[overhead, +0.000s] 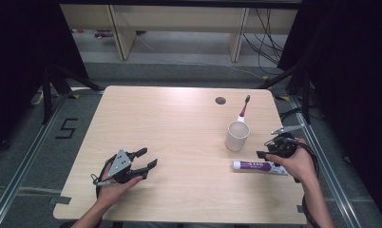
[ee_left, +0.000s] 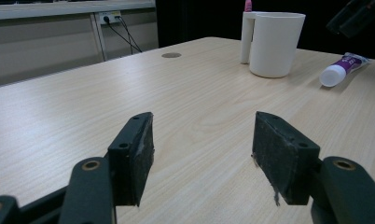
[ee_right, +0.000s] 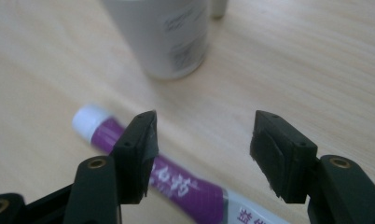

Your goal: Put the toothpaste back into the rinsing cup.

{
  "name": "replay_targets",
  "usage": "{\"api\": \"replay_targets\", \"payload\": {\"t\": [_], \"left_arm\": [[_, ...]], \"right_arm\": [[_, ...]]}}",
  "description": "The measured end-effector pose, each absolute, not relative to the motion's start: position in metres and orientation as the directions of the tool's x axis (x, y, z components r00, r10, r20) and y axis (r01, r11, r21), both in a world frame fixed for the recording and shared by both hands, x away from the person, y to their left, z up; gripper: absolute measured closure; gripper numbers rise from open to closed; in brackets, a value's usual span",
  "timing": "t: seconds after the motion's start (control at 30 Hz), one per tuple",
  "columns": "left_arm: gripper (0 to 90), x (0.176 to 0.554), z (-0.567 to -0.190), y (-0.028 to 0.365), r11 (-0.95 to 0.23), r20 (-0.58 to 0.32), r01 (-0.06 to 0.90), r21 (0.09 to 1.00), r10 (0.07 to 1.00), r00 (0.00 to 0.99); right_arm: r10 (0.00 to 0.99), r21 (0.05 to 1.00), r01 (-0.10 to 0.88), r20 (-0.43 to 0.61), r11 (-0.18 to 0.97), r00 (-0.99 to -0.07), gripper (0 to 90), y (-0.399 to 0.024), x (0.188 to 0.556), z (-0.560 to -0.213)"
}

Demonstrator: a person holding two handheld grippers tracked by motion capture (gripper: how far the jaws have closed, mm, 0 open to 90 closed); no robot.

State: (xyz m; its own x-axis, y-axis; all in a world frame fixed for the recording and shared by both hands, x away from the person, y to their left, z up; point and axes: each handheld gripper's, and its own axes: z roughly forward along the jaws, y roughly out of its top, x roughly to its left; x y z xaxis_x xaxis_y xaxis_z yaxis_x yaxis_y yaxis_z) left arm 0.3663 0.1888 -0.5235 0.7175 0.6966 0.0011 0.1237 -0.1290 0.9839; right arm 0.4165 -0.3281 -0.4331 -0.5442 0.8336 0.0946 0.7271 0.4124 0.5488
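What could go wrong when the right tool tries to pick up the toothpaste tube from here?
The open right tool hovers over the toothpaste tube, which lies flat, so the pads may slide off it or push it away. The white cup with its toothbrush stands close behind; a forward slip might knock it over.

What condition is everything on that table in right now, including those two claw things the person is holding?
Left gripper: open, empty, low over bare table.
Right gripper: open, hovering above the toothpaste tube, not gripping it.
Toothpaste tube: lying flat, cap on.
White cup: upright.
Toothbrush: standing in the cup's side holder, head up.
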Motion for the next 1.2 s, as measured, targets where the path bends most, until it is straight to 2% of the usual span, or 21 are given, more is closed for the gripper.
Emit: {"api": "replay_targets", "payload": {"t": [0.03, 0.13, 0.17, 0.23, 0.4, 0.63, 0.83, 1.0, 1.2], "left_arm": [[38.6, 0.366, -0.524, 0.189, -0.129, 0.001, 0.123, 0.984, 0.696, 0.718], [38.4, 0.366, -0.523, 0.189, -0.132, 0.004, 0.122, 0.984, 0.696, 0.718], [38.4, 0.366, -0.523, 0.189, -0.14, 0.007, 0.127, 0.982, 0.698, 0.716], [38.3, 0.366, -0.523, 0.189, -0.146, 0.008, 0.133, 0.98, 0.701, 0.714], [38.2, 0.365, -0.523, 0.189, -0.144, 0.007, 0.132, 0.981, 0.702, 0.712], [38.1, 0.365, -0.523, 0.189, -0.147, 0.009, 0.132, 0.98, 0.701, 0.714], [38.1, 0.365, -0.523, 0.188, -0.148, 0.009, 0.133, 0.98, 0.701, 0.713], [38.1, 0.366, -0.523, 0.189, -0.147, 0.008, 0.134, 0.98, 0.701, 0.713], [38.0, 0.366, -0.523, 0.188, -0.148, 0.008, 0.135, 0.98, 0.701, 0.713]], "right_arm": [[0.793, 0.541, 0.699, 0.09, 0.469, -0.602, 42.7, -0.327, 0.419, -0.436], [0.736, 0.413, 0.672, 0.005, 0.615, -0.677, 44.1, -0.322, 0.418, -0.436], [0.689, 0.409, 0.631, 0.006, 0.66, -0.725, 44.5, -0.322, 0.419, -0.436], [0.631, 0.343, 0.589, -0.015, 0.732, -0.776, 44.7, -0.318, 0.421, -0.437], [0.536, 0.245, 0.509, -0.057, 0.825, -0.842, 44.2, -0.313, 0.427, -0.441], [0.417, 0.15, 0.404, -0.061, 0.902, -0.907, 43.9, -0.308, 0.431, -0.449], [0.368, 0.103, 0.361, -0.056, 0.927, -0.928, 44.1, -0.305, 0.434, -0.458], [0.341, 0.065, 0.337, -0.064, 0.939, -0.938, 45.0, -0.302, 0.438, -0.464], [0.362, 0.021, 0.361, -0.054, 0.932, -0.931, 49.2, -0.3, 0.439, -0.468]]}}
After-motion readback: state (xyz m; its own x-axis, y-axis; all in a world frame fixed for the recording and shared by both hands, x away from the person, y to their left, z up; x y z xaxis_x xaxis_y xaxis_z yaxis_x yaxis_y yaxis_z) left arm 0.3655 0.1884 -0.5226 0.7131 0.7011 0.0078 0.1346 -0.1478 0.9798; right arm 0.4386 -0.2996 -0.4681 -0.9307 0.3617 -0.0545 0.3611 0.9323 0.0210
